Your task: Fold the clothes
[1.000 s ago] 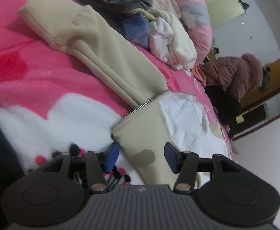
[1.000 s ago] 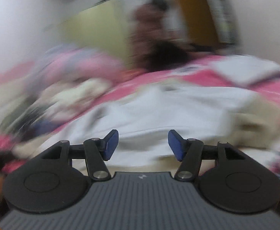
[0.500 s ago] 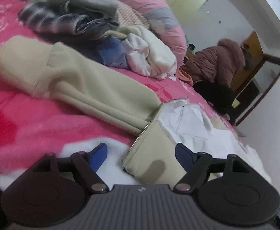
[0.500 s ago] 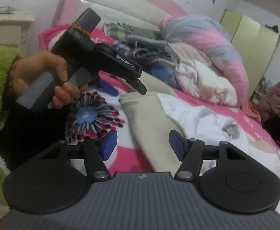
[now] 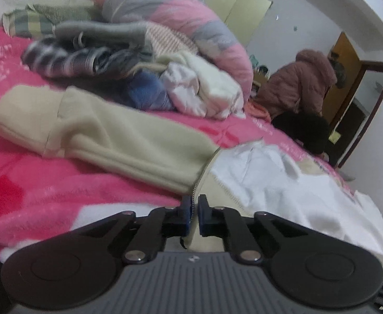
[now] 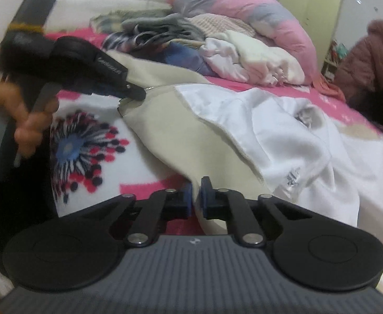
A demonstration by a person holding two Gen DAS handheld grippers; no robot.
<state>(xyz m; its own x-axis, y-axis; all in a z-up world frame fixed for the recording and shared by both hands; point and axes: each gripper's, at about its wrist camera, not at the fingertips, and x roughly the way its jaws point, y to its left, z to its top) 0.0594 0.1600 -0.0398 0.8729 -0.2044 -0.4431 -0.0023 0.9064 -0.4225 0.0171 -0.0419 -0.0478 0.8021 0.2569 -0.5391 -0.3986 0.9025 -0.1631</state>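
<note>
The beige jacket (image 5: pixel 128 141) lay opened out on the bed (image 5: pixel 34 196), its hem along the near edge and its sleeve running off toward the pile of clothes (image 5: pixel 139 73) by the headboard. It looked a soft, thick fleece thing, light enough for two pinches but floppy, so I judged it would sag and drag between the holds unless both corners rose together. The white lining (image 6: pixel 283 130) seemed smoother and likelier to slip than the fleece face.

The hem corners were the sensible places to grip, and that was where both tools sat. The left gripper (image 5: pixel 193 210) had just been closing, and its pads were pinched on the zip edge at the hem corner. The right gripper (image 6: pixel 196 195) had likewise just been closing, its pads nipped on the beige hem further along the near edge.

The jacket was pale beige outside and white inside, with a metal zip down the front opening. One front panel was turned back, showing the crumpled lining and a small label (image 6: pixel 292 178).
</note>
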